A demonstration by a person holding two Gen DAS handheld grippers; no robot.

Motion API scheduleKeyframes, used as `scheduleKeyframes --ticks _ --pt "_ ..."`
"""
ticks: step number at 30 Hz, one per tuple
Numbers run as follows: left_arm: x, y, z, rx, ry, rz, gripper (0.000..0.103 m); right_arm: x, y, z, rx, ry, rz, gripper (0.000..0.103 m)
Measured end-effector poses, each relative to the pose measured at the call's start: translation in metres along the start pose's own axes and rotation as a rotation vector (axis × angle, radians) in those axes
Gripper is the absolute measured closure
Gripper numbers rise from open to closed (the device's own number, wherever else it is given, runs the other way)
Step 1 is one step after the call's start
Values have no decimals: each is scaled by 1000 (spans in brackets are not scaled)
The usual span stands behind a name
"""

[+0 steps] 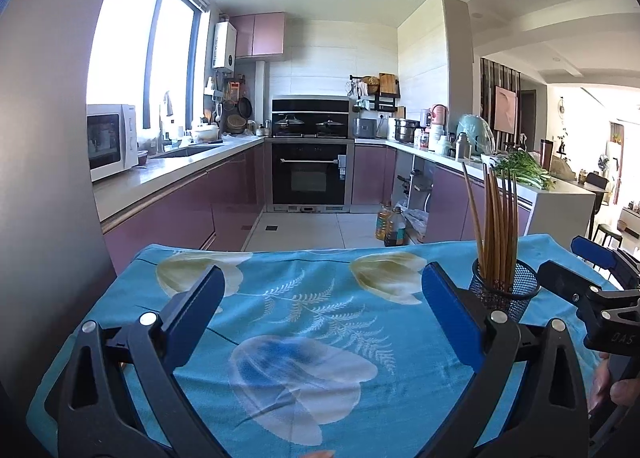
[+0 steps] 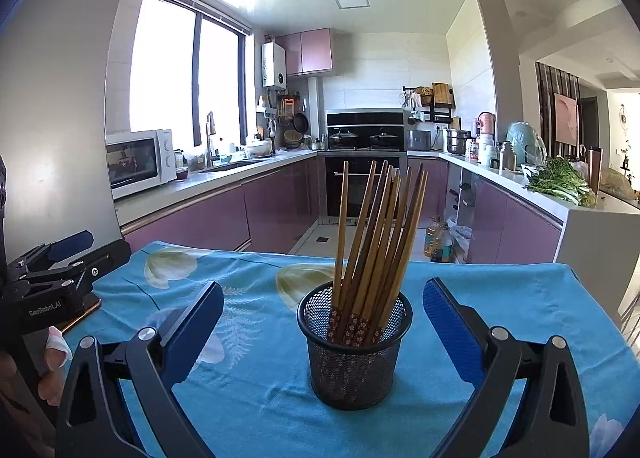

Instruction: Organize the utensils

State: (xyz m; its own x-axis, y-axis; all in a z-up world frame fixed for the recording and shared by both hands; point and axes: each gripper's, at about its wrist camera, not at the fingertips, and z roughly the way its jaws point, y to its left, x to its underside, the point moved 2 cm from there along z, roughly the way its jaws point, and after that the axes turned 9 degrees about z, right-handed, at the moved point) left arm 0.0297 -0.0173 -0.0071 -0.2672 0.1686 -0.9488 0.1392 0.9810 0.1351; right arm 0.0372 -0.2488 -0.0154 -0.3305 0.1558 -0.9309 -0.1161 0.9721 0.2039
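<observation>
Chopsticks (image 2: 374, 242) standing upright together in black mesh holder (image 2: 354, 346), at lower centre of right wrist view, on blue flowered tablecloth (image 2: 260, 378). Right gripper (image 2: 323, 322) spread wide on both sides of holder without touching; left gripper (image 1: 322, 298) also wide open, empty, over bare cloth. Likely last step, nothing loose visible; next, maybe only drawing back without knocking the holder.

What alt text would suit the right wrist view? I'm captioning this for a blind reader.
A black mesh cup full of wooden chopsticks stands upright on a blue flowered tablecloth, framed by the open right gripper, which does not touch it. The open left gripper shows at the left edge; a kitchen lies behind.
</observation>
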Motion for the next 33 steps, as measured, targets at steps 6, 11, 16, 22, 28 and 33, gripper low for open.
scheduleKeyframes --ticks 6,11,16,22,28,33 --pt "1 4 -8 -26 -18 -8 6 2 2 -5 7 -16 1 6" --pt "0 3 -12 -38 -33 1 6 2 4 -9 9 -32 -1 6" --pt "1 0 -15 -43 -37 11 6 1 4 -9 12 -38 4 6" --pt "1 0 -15 -44 -40 11 6 1 4 -11 16 -47 0 6" --pt "2 -1 -16 -47 -42 13 6 0 4 -11 19 -50 0 6" --pt "1 -1 -16 -46 -39 15 6 0 4 -12 21 -50 1 6"
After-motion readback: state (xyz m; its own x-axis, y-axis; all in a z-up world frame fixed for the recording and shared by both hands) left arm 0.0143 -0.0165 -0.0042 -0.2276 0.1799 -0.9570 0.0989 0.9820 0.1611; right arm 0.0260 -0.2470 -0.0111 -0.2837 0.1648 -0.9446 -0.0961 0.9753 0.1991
